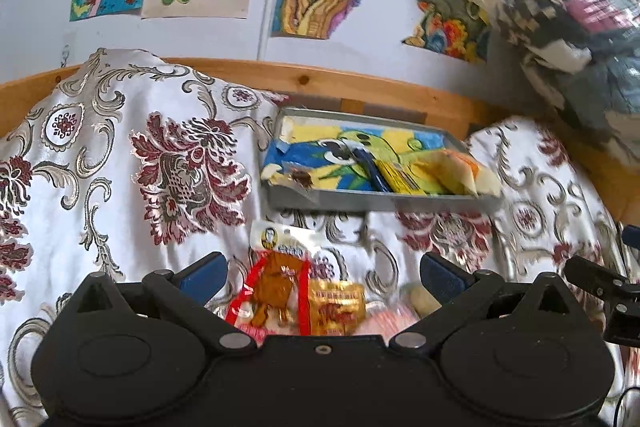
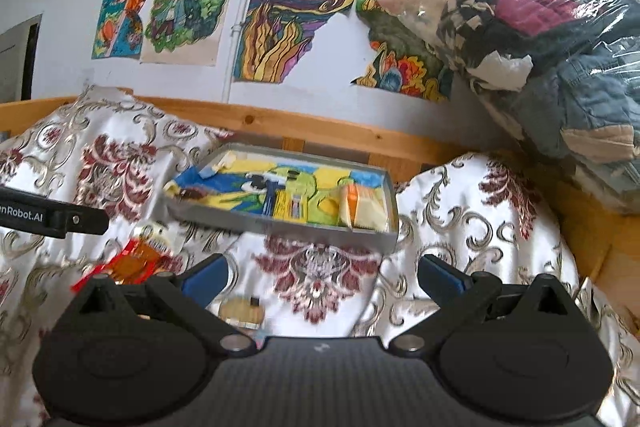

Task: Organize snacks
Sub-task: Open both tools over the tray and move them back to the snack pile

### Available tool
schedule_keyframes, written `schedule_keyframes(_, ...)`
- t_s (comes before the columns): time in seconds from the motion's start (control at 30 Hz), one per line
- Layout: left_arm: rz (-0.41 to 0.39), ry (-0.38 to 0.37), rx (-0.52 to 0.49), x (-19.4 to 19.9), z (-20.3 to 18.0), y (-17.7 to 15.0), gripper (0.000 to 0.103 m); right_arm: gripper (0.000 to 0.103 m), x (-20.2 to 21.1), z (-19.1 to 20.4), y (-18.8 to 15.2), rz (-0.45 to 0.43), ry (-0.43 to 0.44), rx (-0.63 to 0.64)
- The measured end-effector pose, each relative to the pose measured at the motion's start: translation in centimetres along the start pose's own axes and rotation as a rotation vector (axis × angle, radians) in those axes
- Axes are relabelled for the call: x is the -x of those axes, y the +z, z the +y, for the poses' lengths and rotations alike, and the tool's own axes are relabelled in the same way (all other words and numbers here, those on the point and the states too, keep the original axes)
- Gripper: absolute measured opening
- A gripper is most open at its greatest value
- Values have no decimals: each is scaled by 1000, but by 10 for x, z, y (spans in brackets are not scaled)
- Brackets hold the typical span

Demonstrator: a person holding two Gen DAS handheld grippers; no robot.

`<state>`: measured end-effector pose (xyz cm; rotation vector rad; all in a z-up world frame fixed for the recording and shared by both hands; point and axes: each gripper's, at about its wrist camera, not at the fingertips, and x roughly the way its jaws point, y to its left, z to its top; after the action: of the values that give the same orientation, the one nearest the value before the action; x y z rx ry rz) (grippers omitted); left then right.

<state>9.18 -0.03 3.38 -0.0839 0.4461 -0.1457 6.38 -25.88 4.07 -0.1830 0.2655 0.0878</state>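
Colourful drawings paper the wall behind a wooden bed rail, and below it a white bedspread (image 1: 100, 167) with dark red flowers serves as the work surface. Propped on that bedspread against the rail sits a shallow grey tray (image 1: 372, 201), its floor lined with a bright drawing. Inside the tray, toward its right end, lie a few packets already put away: a pale yellow and orange pouch (image 1: 468, 171) and, just left of it, a blue and yellow packet (image 1: 390, 177); the rest of the tray floor is bare. In front of the tray, on the cloth, snacks are left loose: a red-edged packet with brown contents (image 1: 280, 283), touching it on the right a golden packet (image 1: 340, 311), and further right something pink and blurred, too unclear to name. Seen from the right wrist, a small tan item (image 2: 242, 311) also lies on the cloth ahead of the tray. The left gripper (image 1: 322, 277) hangs over the loose packets with its fingers spread wide and nothing between them; the right gripper (image 2: 322, 277) is likewise spread and empty, aimed at the tray's front wall. By my reckoning the sorting is partly done, with several snacks yet to go in.
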Motion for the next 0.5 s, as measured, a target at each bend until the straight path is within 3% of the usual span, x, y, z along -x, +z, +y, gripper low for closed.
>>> schedule_keyframes(0.13,26,-10,-58,12,-6,-12,102,103,6,3,-9,65,27,26)
schedule_keyframes(0.33,127,-31,-114,12,-11,-31,102,103,-7,9,-25,223,53,59)
schedule_keyframes(0.5,196,-35,-154,3,-16,-40,102,103,-14,12,-32,272,71,67)
